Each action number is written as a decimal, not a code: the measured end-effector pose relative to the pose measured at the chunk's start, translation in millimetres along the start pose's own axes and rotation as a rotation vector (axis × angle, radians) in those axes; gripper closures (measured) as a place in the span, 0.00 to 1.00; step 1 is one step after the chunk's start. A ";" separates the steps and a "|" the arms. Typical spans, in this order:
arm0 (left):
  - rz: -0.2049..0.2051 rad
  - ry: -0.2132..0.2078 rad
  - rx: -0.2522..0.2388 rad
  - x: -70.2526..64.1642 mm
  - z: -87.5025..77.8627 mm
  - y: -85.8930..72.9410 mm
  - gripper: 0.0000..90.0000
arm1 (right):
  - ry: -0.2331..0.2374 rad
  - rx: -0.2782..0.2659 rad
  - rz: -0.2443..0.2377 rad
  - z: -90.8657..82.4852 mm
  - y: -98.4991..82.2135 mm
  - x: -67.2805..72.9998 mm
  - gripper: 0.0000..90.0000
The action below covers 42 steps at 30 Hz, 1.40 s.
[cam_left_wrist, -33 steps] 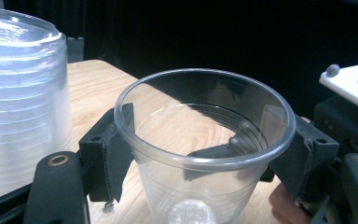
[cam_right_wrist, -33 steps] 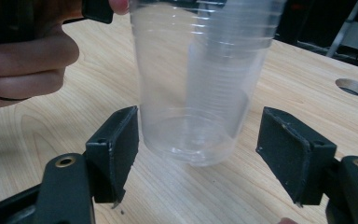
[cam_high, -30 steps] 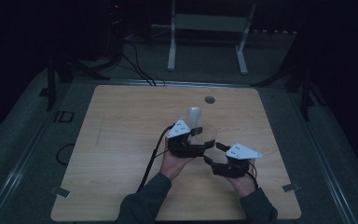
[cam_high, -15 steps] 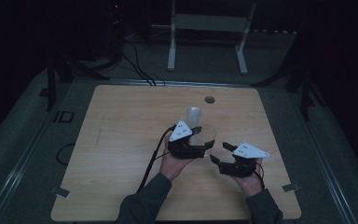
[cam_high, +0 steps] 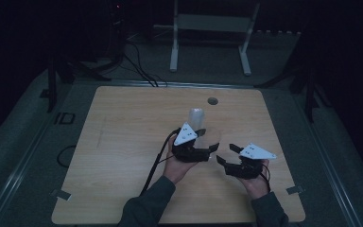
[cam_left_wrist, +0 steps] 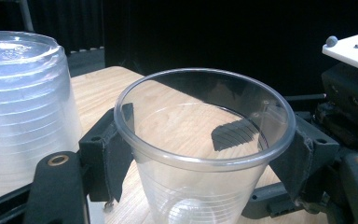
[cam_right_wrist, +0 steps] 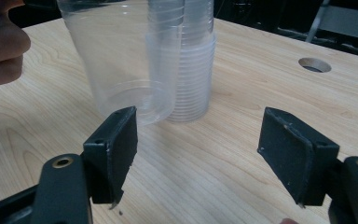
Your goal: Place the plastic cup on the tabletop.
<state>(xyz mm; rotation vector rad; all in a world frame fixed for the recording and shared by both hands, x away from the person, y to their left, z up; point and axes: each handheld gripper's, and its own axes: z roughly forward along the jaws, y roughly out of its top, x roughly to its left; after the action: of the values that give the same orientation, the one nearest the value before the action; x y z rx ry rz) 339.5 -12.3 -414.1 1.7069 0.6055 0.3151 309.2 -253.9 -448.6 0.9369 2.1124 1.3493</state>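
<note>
Cup (cam_left_wrist: 200,154) sits upright, mouth up, between the pads of my left gripper (cam_left_wrist: 200,140), which pinch it just under the rim; its base is cut off at the frame bottom there. In the right gripper view the cup (cam_right_wrist: 121,60) hangs just above the table (cam_right_wrist: 242,154), rim cut off at the top, w/ my fingers (cam_right_wrist: 0,44) half out of frame at left. Stack (cam_right_wrist: 191,70) of upturned cups stands right behind it, top cropped; touching or not, can't tell. In the high view the stack (cam_high: 196,118) is a pale blur and the clear cup is hard to make out beside the left gripper (cam_high: 203,142). My right gripper (cam_right_wrist: 200,154) is spread wide w/ nothing between the pads, near the cup, apart from it. Hole (cam_high: 212,100) in the table further back.
</note>
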 end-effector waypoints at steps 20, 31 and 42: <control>0.019 0.004 0.003 -4.6 5.2 -3.7 0.31 | -0.033 -0.021 0.022 -7.5 -0.1 -8.3 0.31; 0.022 0.015 0.001 -5.8 7.6 -8.6 0.31 | -0.056 -0.034 0.026 -11.5 0.0 -10.7 0.32; 0.033 0.019 0.010 -8.8 13.6 -14.9 0.31 | -0.076 -0.054 0.033 -16.5 0.5 -13.8 0.31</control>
<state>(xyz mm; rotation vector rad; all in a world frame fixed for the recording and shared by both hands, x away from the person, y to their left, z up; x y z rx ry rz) 336.0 -26.4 -430.5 1.7270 0.5939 0.3529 307.0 -273.9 -441.0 0.9892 2.0025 1.3585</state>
